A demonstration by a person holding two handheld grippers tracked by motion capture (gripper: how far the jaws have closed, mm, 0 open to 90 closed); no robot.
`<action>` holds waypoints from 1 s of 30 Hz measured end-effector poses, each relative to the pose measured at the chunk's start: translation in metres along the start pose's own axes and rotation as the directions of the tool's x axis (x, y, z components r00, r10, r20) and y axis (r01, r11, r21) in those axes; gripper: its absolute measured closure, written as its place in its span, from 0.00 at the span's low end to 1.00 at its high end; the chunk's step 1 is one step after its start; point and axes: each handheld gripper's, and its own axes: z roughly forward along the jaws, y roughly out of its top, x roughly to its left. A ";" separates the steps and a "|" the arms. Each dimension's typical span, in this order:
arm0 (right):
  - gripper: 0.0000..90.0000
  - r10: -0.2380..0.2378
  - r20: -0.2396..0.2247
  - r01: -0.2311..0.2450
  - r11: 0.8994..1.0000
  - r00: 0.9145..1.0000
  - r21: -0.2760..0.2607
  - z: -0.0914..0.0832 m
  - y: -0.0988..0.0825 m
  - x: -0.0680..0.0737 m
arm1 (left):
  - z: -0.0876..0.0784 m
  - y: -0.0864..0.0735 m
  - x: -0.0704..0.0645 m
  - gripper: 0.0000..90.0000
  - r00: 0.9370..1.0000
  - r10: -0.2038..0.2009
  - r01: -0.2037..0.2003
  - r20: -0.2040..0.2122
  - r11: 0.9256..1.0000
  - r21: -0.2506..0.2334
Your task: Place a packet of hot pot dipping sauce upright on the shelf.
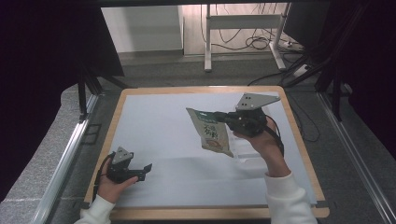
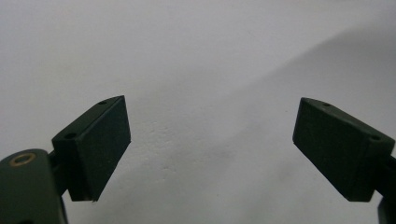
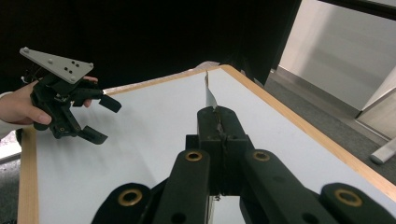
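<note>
One snack pouch [image 1: 212, 133] is hanging off your right hand-held gripper [image 1: 223, 116], jaws clenched on its top corner, so it's dangling tilted above the bench [image 1: 154, 121], w/ no part of it resting on the surface as far as the high view is showing. In the right hand-held gripper view you're seeing the pouch [image 3: 209, 91] edge-on, a thin sheet poking out past the pressed-together pads.

Handling, judging by looks: it's probably light, since one corner pinch is carrying it w/o sagging much. The film is likely soft & slick, so it's apt to swing and twist under the jaws if you're moving fast. Contents may be crushable; avoid squeezing the belly. The sealed edge strip is the best place to be gripping, flat & stiffer than the middle, which is where you're holding it now. A second grip on the opposite edge should be steadying it.

Looks: pale tan front w/ a green band up top, dark print in the centre and a rounder picture lower down; text is too small to read.

Your left hand-held gripper [image 1: 142, 170] is sitting low by the bench's near-left part, well apart from the pouch, jaws released & spread wide. Between its pads [image 2: 100, 144] there's nothing but bare white surface.
</note>
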 end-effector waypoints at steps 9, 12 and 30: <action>1.00 0.006 0.016 -0.006 1.000 1.000 -0.015 -0.013 -0.001 -0.006 | 0.001 0.000 0.000 0.12 1.000 0.000 0.000 0.000 1.000 0.001; 1.00 0.007 0.019 -0.007 1.000 1.000 -0.024 -0.018 -0.001 -0.008 | 0.001 0.000 -0.001 0.12 1.000 0.000 0.000 0.000 1.000 0.000; 1.00 0.012 0.063 -0.010 1.000 0.998 -0.030 -0.047 -0.007 -0.017 | 0.001 0.000 -0.001 0.12 1.000 0.000 0.000 0.001 1.000 0.001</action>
